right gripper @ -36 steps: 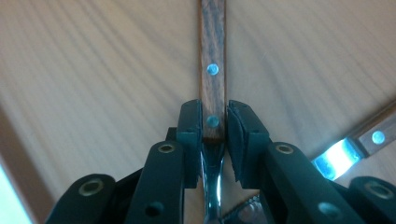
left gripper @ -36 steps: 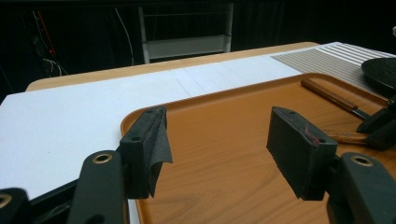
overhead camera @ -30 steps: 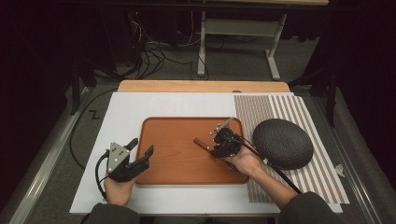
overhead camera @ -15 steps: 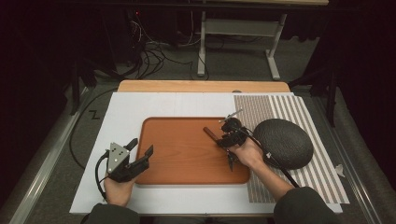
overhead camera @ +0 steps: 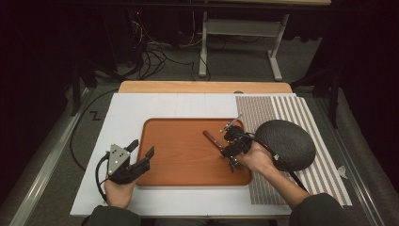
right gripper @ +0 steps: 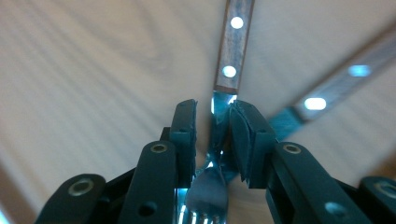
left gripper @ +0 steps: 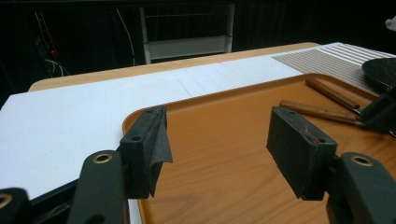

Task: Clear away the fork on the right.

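Here the right gripper (right gripper: 212, 135) has its jaws narrowed about the steel neck of a wood-handled fork (right gripper: 232, 51), a slight gap still showing on one side; the fork lies on the orange tray (overhead camera: 179, 155) near its right end. A second wood-handled utensil (right gripper: 327, 91) lies just beside. Judged step: closing for the lift, which next calls for a firm pinch. Left gripper (overhead camera: 134, 162) rests at the tray's left edge, jaws apart and empty. A dark textured dome (overhead camera: 287, 143) sits on the striped mat (overhead camera: 282, 108).
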Demonstrator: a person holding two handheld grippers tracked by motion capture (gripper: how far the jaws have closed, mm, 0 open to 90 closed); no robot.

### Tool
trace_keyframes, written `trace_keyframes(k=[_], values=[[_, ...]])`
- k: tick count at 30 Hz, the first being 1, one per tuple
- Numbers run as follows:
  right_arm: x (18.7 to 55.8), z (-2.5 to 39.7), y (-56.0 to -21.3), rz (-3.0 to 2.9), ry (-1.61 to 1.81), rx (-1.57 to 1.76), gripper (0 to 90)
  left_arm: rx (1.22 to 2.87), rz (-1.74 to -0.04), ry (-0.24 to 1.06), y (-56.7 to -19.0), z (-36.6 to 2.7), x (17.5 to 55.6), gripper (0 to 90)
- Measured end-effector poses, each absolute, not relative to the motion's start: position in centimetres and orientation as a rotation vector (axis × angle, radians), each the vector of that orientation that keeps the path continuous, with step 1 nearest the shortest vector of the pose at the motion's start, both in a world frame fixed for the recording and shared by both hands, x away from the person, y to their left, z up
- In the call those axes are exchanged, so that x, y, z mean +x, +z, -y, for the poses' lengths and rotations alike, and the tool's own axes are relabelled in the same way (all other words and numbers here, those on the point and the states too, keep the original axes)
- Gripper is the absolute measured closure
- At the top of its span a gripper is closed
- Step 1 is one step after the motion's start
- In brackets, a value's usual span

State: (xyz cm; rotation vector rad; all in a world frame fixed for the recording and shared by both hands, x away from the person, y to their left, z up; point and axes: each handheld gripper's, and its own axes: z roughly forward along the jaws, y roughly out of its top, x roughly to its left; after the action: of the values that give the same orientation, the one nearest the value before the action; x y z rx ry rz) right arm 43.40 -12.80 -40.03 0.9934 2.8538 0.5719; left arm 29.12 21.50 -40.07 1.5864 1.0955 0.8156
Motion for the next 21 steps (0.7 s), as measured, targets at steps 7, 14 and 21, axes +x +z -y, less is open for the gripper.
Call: trace_keyframes(k=[7,14,21], values=[[42.3,11.3,-40.5,-2.942,0.701,0.961,71.7,1.588,-1.095,0.819,-40.1,-21.4,29.1,38.0],[40.9,9.9,-40.3,-2.887,0.775,0.854,71.9,1.589,-1.094,0.817,-40.1,-21.4,29.2,38.0],[40.6,8.8,-39.6,-2.843,0.938,0.75,84.9,1.602,-1.091,0.817,-40.1,-21.2,29.3,38.0]])
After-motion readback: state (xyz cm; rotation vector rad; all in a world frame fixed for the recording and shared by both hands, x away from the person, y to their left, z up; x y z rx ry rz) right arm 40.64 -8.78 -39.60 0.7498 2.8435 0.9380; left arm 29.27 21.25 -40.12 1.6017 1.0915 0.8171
